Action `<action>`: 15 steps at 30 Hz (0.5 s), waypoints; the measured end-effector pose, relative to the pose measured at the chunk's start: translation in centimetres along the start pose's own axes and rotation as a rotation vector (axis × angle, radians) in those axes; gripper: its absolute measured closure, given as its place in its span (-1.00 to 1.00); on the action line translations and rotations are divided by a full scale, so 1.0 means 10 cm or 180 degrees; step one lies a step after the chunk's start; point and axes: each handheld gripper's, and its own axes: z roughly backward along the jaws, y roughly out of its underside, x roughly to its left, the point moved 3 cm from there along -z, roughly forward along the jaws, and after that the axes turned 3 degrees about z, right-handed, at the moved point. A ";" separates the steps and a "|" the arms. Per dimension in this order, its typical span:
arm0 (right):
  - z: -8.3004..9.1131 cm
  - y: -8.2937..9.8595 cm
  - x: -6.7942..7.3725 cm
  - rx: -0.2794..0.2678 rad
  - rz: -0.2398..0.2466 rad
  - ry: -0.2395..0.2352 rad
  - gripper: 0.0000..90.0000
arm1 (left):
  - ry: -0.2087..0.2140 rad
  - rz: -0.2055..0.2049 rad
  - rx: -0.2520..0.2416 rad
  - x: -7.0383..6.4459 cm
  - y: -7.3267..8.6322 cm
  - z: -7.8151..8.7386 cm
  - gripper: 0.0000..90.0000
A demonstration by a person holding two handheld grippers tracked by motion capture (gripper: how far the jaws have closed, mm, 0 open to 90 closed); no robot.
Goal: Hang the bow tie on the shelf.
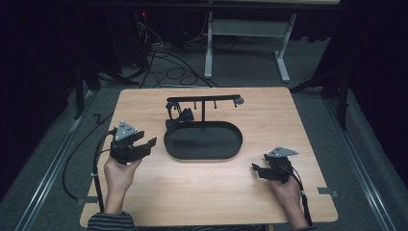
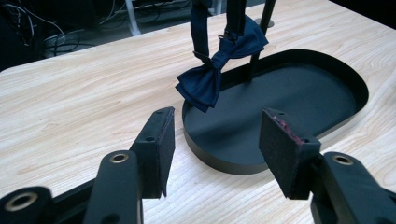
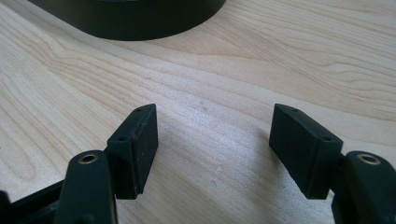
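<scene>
Now — bow tie [image 2: 219, 70] hangs tilted, long axis slanting | left claw [image 2: 215, 149] wide | right claw [image 3: 212, 149] wide

Left gripper view: the top edge cuts off the bow tie's [image 2: 219, 70] strap and the stand post [image 2: 259, 42], hiding the hook; the bench's [image 2: 70, 107] near part lies behind the left tongs [image 2: 217, 154]. Right gripper view: the tray [image 3: 135, 18] is cropped to a strip of wall. High view: the bow tie [image 1: 179, 118] is too small and dark to resolve.
</scene>
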 end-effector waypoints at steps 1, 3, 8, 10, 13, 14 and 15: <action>0.00 0.00 0.00 0.0000 0.0002 0.0000 -0.24 | 0.0005 0.0007 -0.0001 0.00 0.01 0.00 0.02; 0.00 0.00 0.00 0.0003 -0.0004 0.0001 -0.24 | 0.0019 0.0012 0.0000 0.00 0.02 0.01 0.02; 0.00 0.00 0.00 0.0006 -0.0003 -0.0001 -0.24 | 0.0033 0.0041 -0.0005 0.00 0.06 0.02 0.01; 0.00 0.00 0.00 0.0006 0.0002 -0.0003 -0.24 | 0.0043 0.0053 -0.0013 0.00 0.07 0.02 0.01; 0.00 0.00 0.00 0.0006 0.0002 -0.0002 -0.24 | 0.0049 0.0060 -0.0012 0.00 0.09 0.04 0.01; 0.00 0.00 0.00 0.0005 0.0002 -0.0003 -0.24 | 0.0052 0.0068 -0.0013 0.00 0.10 0.04 0.01; 0.00 0.00 0.00 0.0005 0.0002 -0.0002 -0.24 | 0.0049 0.0069 -0.0009 0.00 0.10 0.04 0.01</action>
